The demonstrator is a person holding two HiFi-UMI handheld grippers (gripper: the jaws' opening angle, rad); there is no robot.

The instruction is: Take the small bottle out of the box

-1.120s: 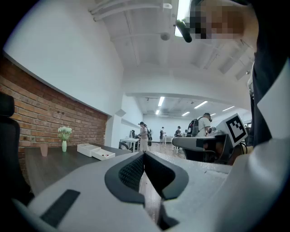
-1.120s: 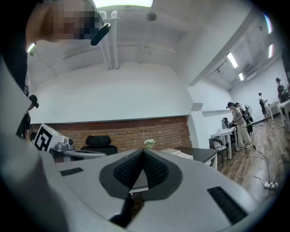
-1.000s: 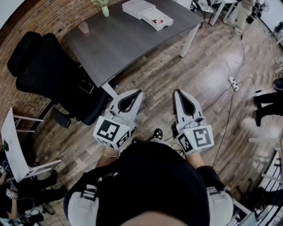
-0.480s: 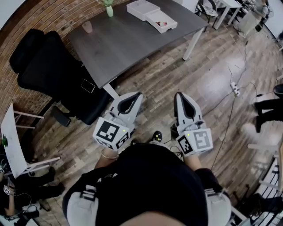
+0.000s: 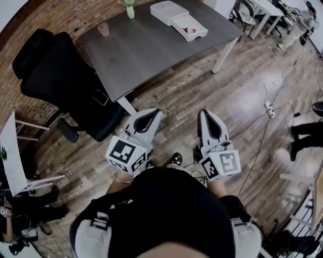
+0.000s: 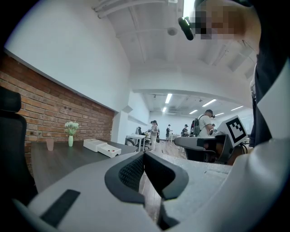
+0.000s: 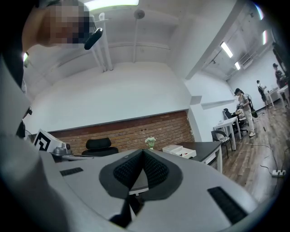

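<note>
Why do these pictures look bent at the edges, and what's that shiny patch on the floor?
Head view: a wide lens bends the brick wall; light glares off the wooden floor. Left and right gripper views: round dark borders, bright ceiling lamps.

One table [image 5: 151, 53], one chair [image 5: 65, 85], one vase [image 5: 130, 11], one cup [image 5: 103, 29], one box [image 5: 195, 36]

The table [image 5: 151, 50] top is matt dark grey with faint wood grain; the floor [image 5: 237, 95] is plank wood with a soft sheen; the brick wall [image 5: 45, 20] looks rough; the left gripper [image 5: 155, 112] and right gripper [image 5: 204, 113] are smooth matt grey plastic with black ribbed pads [image 6: 132, 171]
</note>
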